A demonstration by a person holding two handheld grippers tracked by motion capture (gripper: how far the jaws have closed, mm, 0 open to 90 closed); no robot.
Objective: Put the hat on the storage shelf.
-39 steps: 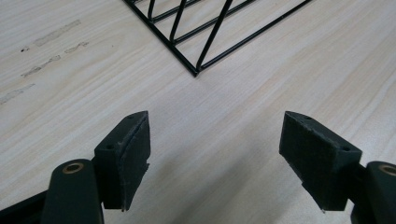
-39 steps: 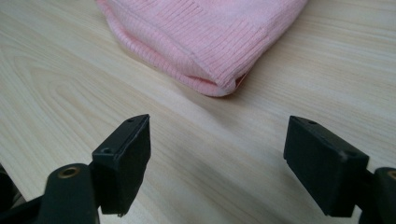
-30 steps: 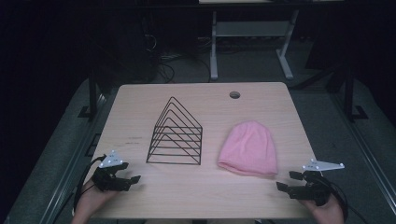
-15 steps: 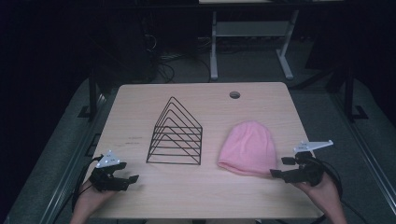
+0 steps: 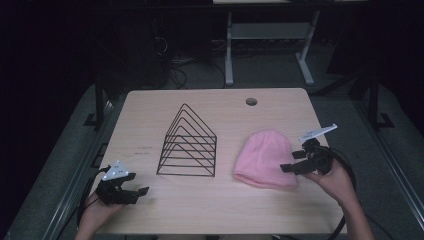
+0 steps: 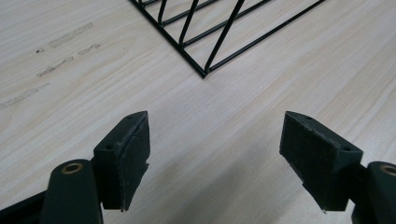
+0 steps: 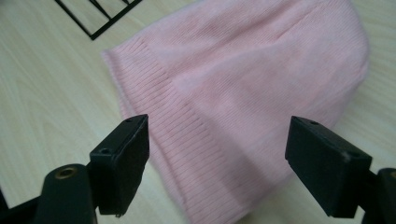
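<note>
Seen from the high view: right gripper (image 5: 289, 167) poised at the right edge of a soft pink knitted beanie (image 5: 264, 158) lying flat on the pale wooden table (image 5: 210, 210). Shown closer in the right gripper view: jaws spread wide, holding nothing, ribbed cuff of the beanie directly between and beyond them. Left gripper (image 6: 215, 161) likewise wide open and empty, above bare wood, with the black wire triangular rack (image 6: 219, 28) just ahead.
</note>
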